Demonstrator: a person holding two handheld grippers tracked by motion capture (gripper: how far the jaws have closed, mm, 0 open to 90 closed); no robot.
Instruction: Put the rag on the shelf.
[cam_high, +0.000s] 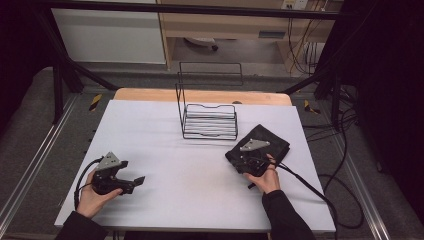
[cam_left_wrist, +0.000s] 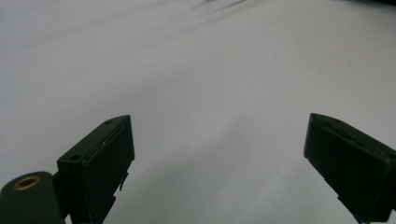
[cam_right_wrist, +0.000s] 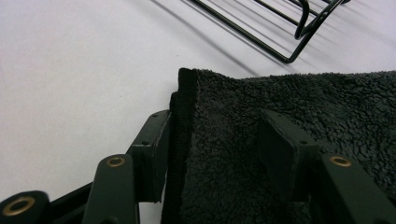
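1. On the white-topped counter (cam_high: 190, 165), a person works two hand-held tools, forearms entering from the bottom edge of the high view.
2. The right claw (cam_high: 250, 159), right of centre in the high view, sits over the near-left edge of a folded, black, fluffy terry towel (cam_high: 267, 140), which lies flat on the counter at the right of the frame.
3. In the right gripper view, one jaw stands against the towel's (cam_right_wrist: 289, 112) hemmed edge at left, while the other rests on the pile at right; a fold of cloth lies between them. Whether the pads press on it I cannot tell.
4. The left claw (cam_high: 131, 183), at lower left in the high view, is spread wide, with nothing but bare counter (cam_left_wrist: 201, 79) between its jaws.
5. A black wire rack (cam_high: 209, 120) stands at upper centre, just beside the towel's far-left corner.
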